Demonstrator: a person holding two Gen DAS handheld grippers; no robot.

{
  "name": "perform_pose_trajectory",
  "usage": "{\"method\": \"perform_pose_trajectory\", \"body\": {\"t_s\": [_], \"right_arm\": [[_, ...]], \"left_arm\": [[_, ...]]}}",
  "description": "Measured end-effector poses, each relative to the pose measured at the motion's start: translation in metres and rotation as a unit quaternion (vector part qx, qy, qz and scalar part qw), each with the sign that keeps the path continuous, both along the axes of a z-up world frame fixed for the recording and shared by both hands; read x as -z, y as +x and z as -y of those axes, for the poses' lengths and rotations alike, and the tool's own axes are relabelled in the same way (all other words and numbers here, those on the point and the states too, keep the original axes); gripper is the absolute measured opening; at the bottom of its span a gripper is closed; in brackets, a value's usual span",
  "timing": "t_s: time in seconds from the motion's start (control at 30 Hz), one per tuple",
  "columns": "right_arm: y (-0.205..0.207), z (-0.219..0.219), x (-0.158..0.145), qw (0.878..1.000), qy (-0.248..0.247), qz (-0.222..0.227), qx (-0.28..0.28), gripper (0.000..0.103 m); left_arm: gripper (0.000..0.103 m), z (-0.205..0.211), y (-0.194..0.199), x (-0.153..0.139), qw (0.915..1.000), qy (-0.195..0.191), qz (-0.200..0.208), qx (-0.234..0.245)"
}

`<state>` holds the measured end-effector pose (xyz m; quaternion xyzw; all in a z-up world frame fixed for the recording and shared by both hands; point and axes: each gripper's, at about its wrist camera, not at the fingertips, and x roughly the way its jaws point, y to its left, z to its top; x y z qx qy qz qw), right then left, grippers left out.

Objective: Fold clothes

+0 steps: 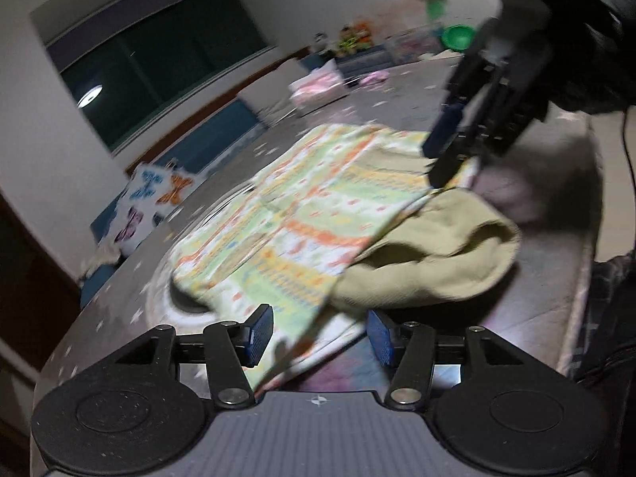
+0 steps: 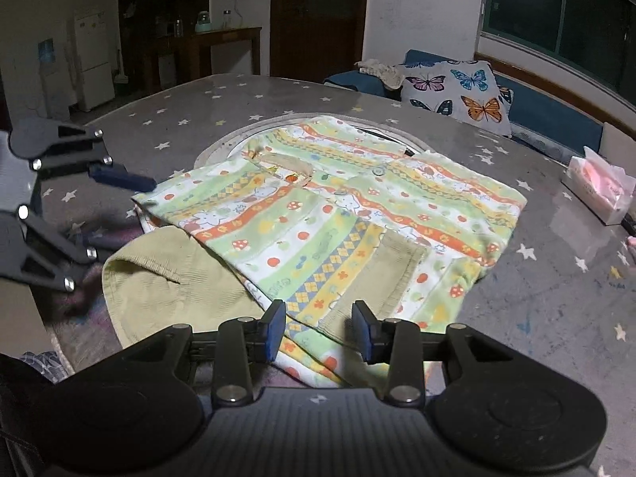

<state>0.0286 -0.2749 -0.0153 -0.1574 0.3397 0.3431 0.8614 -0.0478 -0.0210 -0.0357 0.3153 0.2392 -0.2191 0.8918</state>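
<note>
A child's patterned top (image 2: pixel 342 214) with green, orange and yellow stripes lies partly folded on the star-print table cover (image 2: pixel 167 119). Its olive sleeve cuff (image 2: pixel 159 278) sticks out at the near left. My right gripper (image 2: pixel 320 332) stands open at the top's near edge; cloth lies between its blue pads (image 2: pixel 274 330), which do not press on it. In the left wrist view the top (image 1: pixel 286 222) and olive cuff (image 1: pixel 429 254) lie ahead. My left gripper (image 1: pixel 320 336) is open over the near hem, pads apart. The left gripper (image 2: pixel 115 210) also shows beside the top's left corner, and the right gripper (image 1: pixel 449 151) at its far side.
A round inset plate (image 2: pixel 222 147) lies under the top. A pink tissue pack (image 2: pixel 600 190) stands at the table's right edge. A butterfly cushion (image 2: pixel 457 91) rests on a blue sofa (image 2: pixel 556 119) behind the table. Toys (image 1: pixel 353 35) crowd the far wall.
</note>
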Motion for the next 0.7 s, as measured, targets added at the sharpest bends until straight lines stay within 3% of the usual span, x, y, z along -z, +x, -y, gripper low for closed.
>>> {"method": "perform_pose_trajectory", "body": {"t_s": [0.23, 0.3, 0.37, 0.47, 0.7], "right_arm": [[-0.012, 0.009, -0.002, 1.0, -0.024, 0.002, -0.012, 0.038], [-0.017, 0.01, -0.002, 0.999, -0.031, 0.004, -0.024, 0.039], [-0.022, 0.008, -0.001, 0.998, -0.038, 0.007, -0.039, 0.05], [-0.026, 0.001, 0.0, 0.997, -0.048, 0.021, -0.063, 0.051], [-0.013, -0.016, 0.002, 0.996, -0.029, 0.034, -0.08, 0.05]], "left_arm": [[0.053, 0.013, 0.003, -0.003, 0.9987, -0.029, 0.006, 0.041], [0.037, 0.013, 0.008, -0.006, 0.9981, -0.045, -0.001, 0.042], [0.022, 0.013, 0.013, -0.01, 0.9972, -0.063, -0.008, 0.04], [0.011, 0.01, 0.026, -0.02, 0.994, -0.105, -0.022, 0.023], [0.009, 0.001, 0.068, -0.04, 0.9837, -0.172, -0.05, -0.01]]}}
